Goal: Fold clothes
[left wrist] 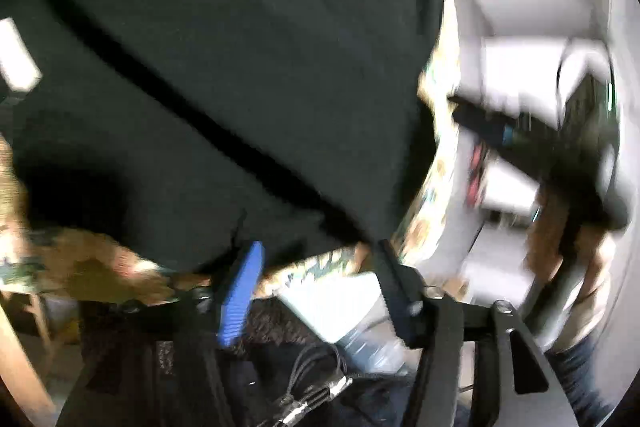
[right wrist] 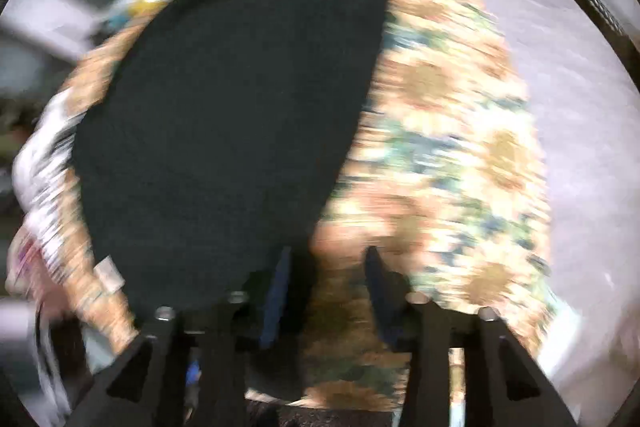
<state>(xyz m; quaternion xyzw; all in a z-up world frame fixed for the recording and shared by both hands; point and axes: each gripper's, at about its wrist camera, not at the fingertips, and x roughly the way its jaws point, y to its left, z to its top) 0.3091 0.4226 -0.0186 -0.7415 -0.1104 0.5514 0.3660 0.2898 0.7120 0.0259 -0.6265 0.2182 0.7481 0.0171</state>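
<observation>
- Lay spread across the sunflower-print cloth (right wrist: 460,115) covering the counter: a dark green garment (right wrist: 232,115), flat in the right wrist view, a white label (right wrist: 109,274) showing at its near left edge.
- Stood apart with nothing pressed between the pads: the right claw (right wrist: 326,291), its left finger over the garment's near hem, its right finger over bare sunflower cloth.
- Stood apart too: the left claw (left wrist: 316,287), blue pad just at the garment's lower edge in the left wrist view, no fabric visibly pinched.
- Appeared smeared with blur throughout, so exact contact between pads and hem could not be told.
- Judged as risks from here:
- Could have closed on only the top layer, or on the sunflower cloth along with the hem, dragging the cover and rucking everything beneath.
- Could have missed the hem entirely on the right side, with one finger off the fabric, leaving a lopsided fold.
- Might have lifted unevenly, with the two claws at different points of the edge, so the garment skewed or creased.
- Might have snagged the cables (left wrist: 316,387) hanging below the left claw.
- Hovered far right in the left wrist view: a dark blurred tool (left wrist: 560,155), seemingly the other claw's body.
</observation>
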